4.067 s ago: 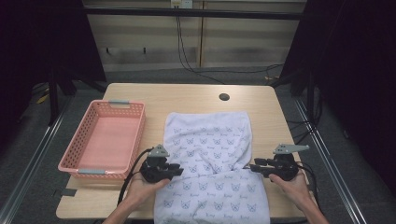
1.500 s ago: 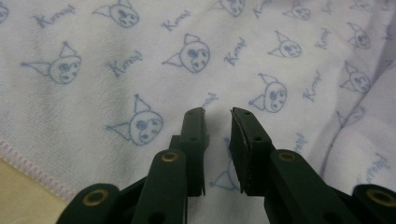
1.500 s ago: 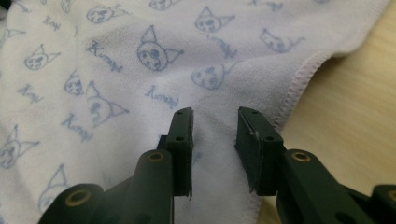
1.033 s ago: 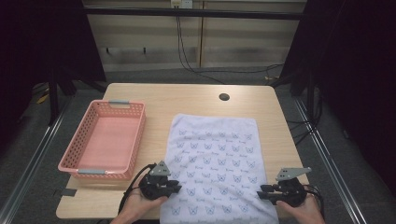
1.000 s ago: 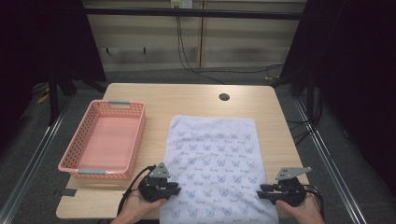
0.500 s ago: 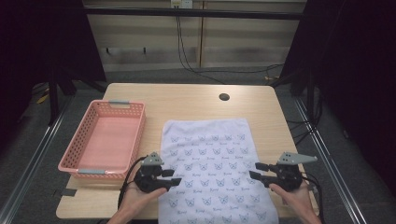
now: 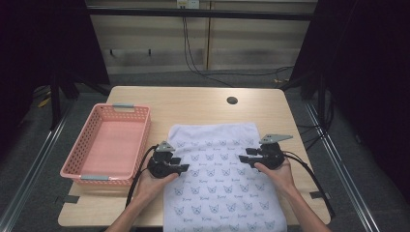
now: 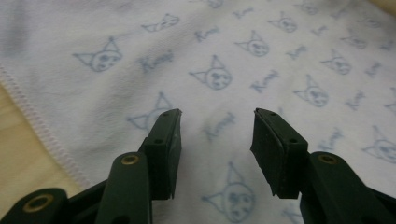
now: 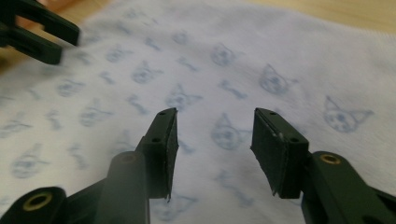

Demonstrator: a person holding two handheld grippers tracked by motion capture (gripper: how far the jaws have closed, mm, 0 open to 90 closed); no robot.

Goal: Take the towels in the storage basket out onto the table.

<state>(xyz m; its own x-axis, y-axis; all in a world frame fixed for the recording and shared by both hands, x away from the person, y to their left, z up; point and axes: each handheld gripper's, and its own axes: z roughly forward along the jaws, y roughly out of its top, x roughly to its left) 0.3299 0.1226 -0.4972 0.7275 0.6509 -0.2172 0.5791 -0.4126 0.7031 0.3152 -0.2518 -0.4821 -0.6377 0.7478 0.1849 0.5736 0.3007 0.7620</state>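
Note:
A white towel printed with small blue cat faces lies flat on the wooden table, its near end hanging over the front edge. My left gripper hovers over the towel's left side, open, nothing between its jaws. My right gripper hovers over the right side, open and empty too. In the left gripper view the towel and its stitched hem lie under my left gripper. In the right gripper view my right gripper stands over the towel, with the other gripper at upper left.
A pink plastic basket stands empty at the table's left. A dark round hole sits in the tabletop near the far edge. Cables trail from both grippers off the table's front.
Both grippers have moved away from the near edge toward the towel's middle, over its sides. The towel has slid farther toward the person, and both grippers have let go of it.

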